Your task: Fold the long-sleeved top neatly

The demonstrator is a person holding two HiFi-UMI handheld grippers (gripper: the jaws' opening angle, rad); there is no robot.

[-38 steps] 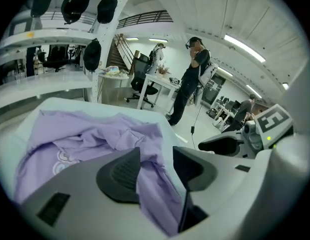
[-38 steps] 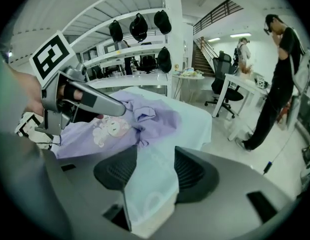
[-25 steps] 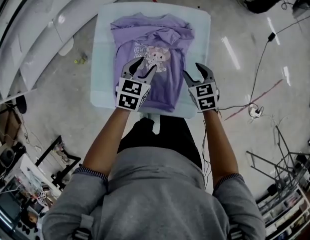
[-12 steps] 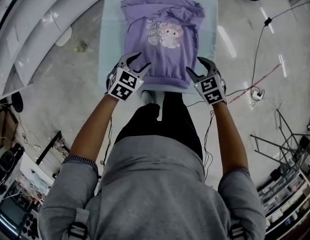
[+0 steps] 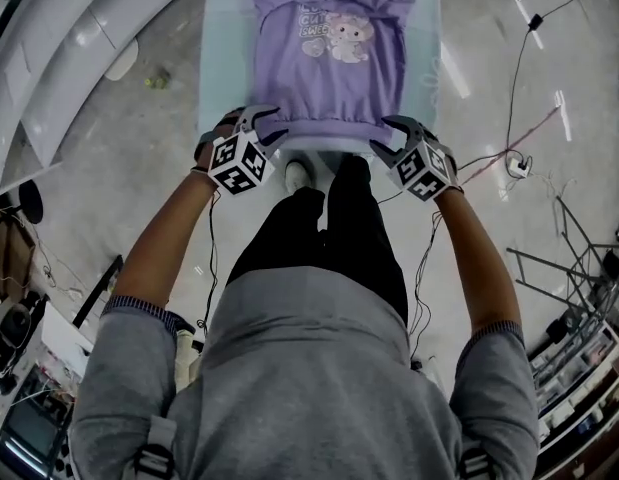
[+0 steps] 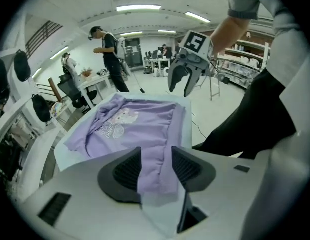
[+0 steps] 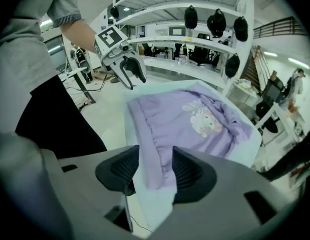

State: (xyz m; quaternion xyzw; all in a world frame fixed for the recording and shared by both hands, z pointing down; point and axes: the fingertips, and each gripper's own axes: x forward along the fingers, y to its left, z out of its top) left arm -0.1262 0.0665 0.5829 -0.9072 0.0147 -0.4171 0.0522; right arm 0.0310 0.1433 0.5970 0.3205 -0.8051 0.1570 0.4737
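One lilac long-sleeved top [image 5: 329, 68] lies flat, print side up, on a pale blue rectangular table [image 5: 221, 68]. Its long axis runs straight away from the person. The collar is at the far end and the ribbed hem [image 5: 324, 130] lies along the near edge of the table. A pale cartoon print [image 5: 339, 33] sits on the chest, and the cloth is rumpled near the far right shoulder.

At the left, the left gripper [image 5: 264, 126] points steeply down at the left corner of the hem. Its own view shows the jaws [image 6: 156, 170] partway apart, having just been closing. The hem corner and the table's edge lie between the dark ribbed pads [image 6: 127, 171]. The cloth there looks flat and fills the gap, not bunched or lifted.

At the right, the right gripper [image 5: 384, 138] is set the same way at the right corner of the hem, angled down. Its jaws [image 7: 157, 171] stand at a middling gap and have also just been closing. A strip of hem and the table edge run between the pads [image 7: 187, 173], with the fabric lying smooth on the table. The two grippers are well apart, with the whole width of the hem between them.
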